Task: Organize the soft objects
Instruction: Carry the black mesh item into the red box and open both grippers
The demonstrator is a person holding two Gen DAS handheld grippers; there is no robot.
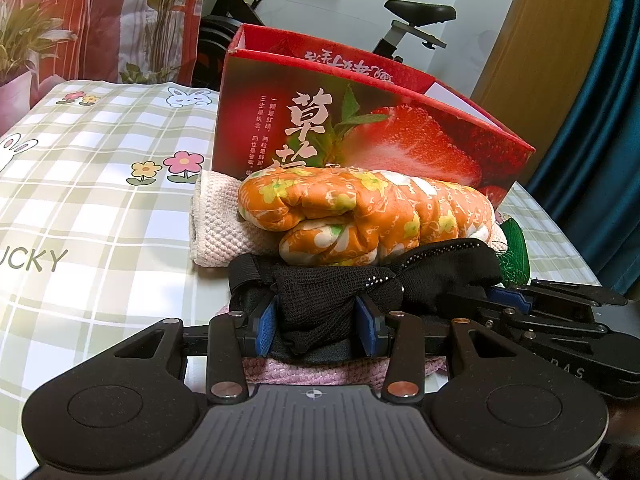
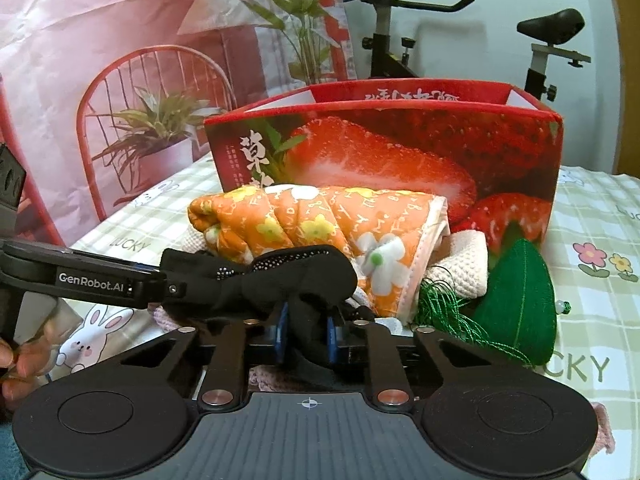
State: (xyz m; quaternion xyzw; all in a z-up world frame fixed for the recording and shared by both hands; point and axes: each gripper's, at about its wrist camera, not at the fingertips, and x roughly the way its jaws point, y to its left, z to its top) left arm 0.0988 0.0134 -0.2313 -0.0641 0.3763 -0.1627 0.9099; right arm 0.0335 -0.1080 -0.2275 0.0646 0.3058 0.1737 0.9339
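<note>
Now, with both the left gripper (image 1: 316, 326) and right gripper (image 2: 307, 336) clamped on the black glove (image 1: 340, 288), lift it evenly toward the box (image 1: 360, 128) ahead.

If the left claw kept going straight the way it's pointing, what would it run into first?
The left claw already pinches the black cloth. Pushed on, it would likely meet the orange cloth next, then the strawberry box behind, though depth is unclear.

Exercise bike (image 2: 404, 36) at twelve o'clock behind the table, printed curtain with chair and potted plant (image 2: 132, 92) at ten o'clock, teal drape (image 1: 600, 160) at three o'clock, possibly a wooden door (image 1: 536, 52) beside it
</note>
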